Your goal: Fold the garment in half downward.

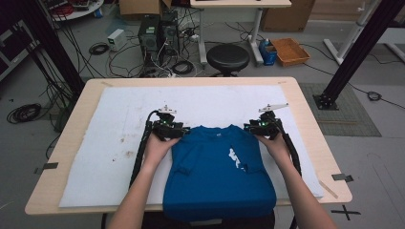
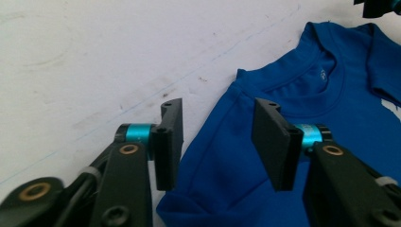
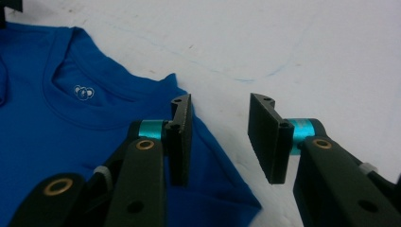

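High view: my two hands come in from the near edge, each carrying a pair of tongs, one at either shoulder of the blue T-shirt (image 1: pixel 217 171).
Blue T-shirt: folded with the sleeves tucked in, lying flat on the white mat (image 1: pixel 114 138), collar away from me, lower hem hanging over the near table edge.
Left tongs (image 1: pixel 177 130): at the shirt's left shoulder corner, my hand just behind them.
Left tongs, own view (image 2: pixel 216 142): jaws standing apart with a clear gap; the shirt's shoulder edge runs through that gap, one pad over bare mat, the other over blue cloth. The pads do not press on the fabric.
Right tongs (image 1: pixel 252 129): at the shirt's right shoulder corner, well apart from my left pair, with the collar between them.
Right tongs, own view (image 3: pixel 220 137): jaws apart as well; the inner pad sits over the shoulder cloth, the outer pad over white mat, and the shirt's edge falls between them. Nothing is pinched.
Collar: beyond and inward of each pair, a small white logo (image 3: pixel 83 92) inside the neckline.
White print (image 1: pixel 234 158): on the shirt's front, nearer to me than both tongs.
Mat: stained to the outside of my left tongs.
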